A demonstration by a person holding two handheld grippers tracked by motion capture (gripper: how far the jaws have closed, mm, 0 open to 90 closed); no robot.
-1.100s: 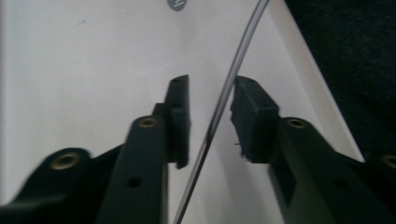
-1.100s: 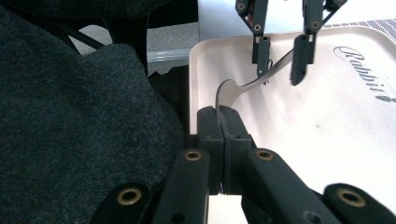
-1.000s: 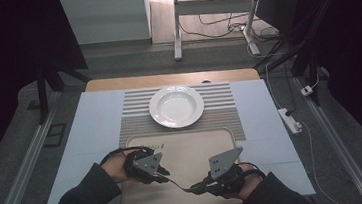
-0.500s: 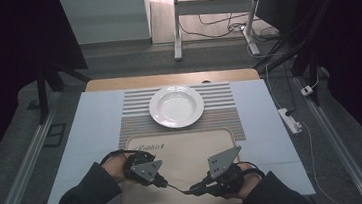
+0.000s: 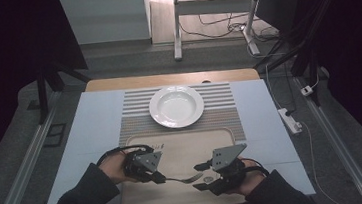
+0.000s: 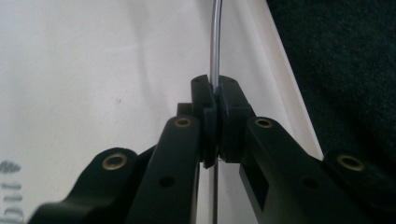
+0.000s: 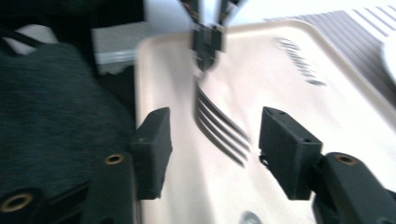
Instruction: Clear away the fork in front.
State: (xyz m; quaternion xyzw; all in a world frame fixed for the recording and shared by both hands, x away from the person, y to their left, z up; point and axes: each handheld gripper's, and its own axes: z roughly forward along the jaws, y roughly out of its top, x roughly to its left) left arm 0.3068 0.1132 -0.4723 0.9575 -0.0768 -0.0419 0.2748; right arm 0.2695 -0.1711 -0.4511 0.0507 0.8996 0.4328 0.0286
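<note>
Passing slim silver metal fork (image 5: 182, 179) tool to tool above beige plastic tray (image 5: 188, 201) on desk, per high view.
Left gripper view: left tool (image 6: 215, 100) clenched on fork handle.
Right gripper view: right tool (image 7: 212, 140) jaws just opening, released, tines between, untouched.
Handover seemingly done; placing by round white ceramic plate (image 5: 176, 106) left.

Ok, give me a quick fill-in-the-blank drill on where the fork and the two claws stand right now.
1. The left claw is shut on the handle of the silver metal ____.
2. That utensil hangs over the beige plastic ____.
3. The right claw has just been opening; its jaws stand ____, the tines between them untouched.
4. The round white plate sits on the striped ____.

Missing words: fork; tray; open; placemat
</note>
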